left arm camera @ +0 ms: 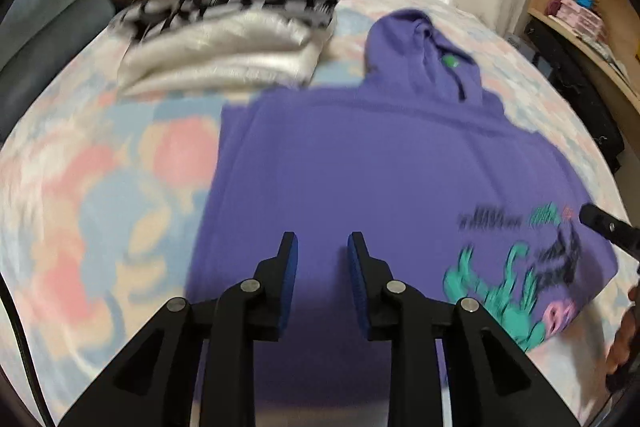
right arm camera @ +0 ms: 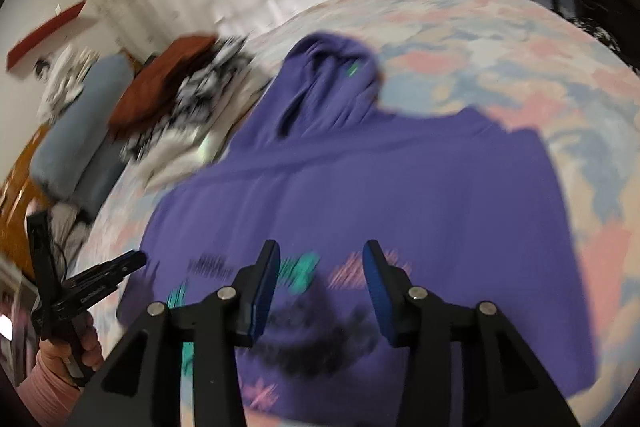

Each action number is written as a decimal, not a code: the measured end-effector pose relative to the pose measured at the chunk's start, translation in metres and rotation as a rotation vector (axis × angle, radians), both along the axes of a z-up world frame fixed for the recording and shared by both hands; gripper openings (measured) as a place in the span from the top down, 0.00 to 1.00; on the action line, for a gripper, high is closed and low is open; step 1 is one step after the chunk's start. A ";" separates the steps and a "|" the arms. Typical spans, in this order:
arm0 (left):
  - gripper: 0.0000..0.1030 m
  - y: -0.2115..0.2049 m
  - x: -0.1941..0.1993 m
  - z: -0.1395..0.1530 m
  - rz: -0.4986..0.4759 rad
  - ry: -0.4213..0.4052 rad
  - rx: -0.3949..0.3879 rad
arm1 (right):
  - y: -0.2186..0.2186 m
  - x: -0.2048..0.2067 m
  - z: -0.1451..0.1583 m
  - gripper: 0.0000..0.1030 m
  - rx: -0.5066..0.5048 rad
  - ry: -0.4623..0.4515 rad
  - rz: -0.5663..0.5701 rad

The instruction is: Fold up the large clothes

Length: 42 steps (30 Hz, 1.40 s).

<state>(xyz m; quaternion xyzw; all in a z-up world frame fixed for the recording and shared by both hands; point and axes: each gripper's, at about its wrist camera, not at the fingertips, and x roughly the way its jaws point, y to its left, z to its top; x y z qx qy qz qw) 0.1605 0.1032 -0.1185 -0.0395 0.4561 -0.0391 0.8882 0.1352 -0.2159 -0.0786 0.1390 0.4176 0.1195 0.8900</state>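
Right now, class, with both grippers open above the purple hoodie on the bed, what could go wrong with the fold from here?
1. Both the left gripper and the right gripper hang open over the purple hoodie, gripping nothing; pinching mid-panel may bunch the cloth.
2. The hood lies crumpled, so it could end up lumpy in the fold.
3. The stack of folded clothes sits near the hoodie's shoulder; a swept sleeve might topple it.

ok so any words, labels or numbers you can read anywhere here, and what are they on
None can be read.
Hoodie print: dark and green lettering above the green and pink graphic, motion-blurred, unreadable in both views.
Green tag in the hood: too small to tell if it bears text.
Left gripper side: a pale marking, too small to read.
Pink boxes on the shelf: too blurred.
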 end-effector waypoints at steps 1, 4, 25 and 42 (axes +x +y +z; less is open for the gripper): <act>0.76 0.000 -0.006 -0.008 0.016 0.006 0.012 | 0.007 -0.007 -0.007 0.58 -0.015 0.009 0.010; 0.75 0.009 -0.025 -0.016 0.056 -0.043 0.019 | 0.008 -0.020 -0.028 0.58 -0.062 0.048 0.003; 0.46 0.037 -0.035 -0.019 0.119 -0.041 -0.056 | -0.084 -0.078 -0.034 0.63 -0.255 0.084 -0.322; 0.26 0.016 -0.100 0.029 0.111 -0.055 0.101 | -0.054 -0.119 0.000 0.62 -0.081 0.099 -0.248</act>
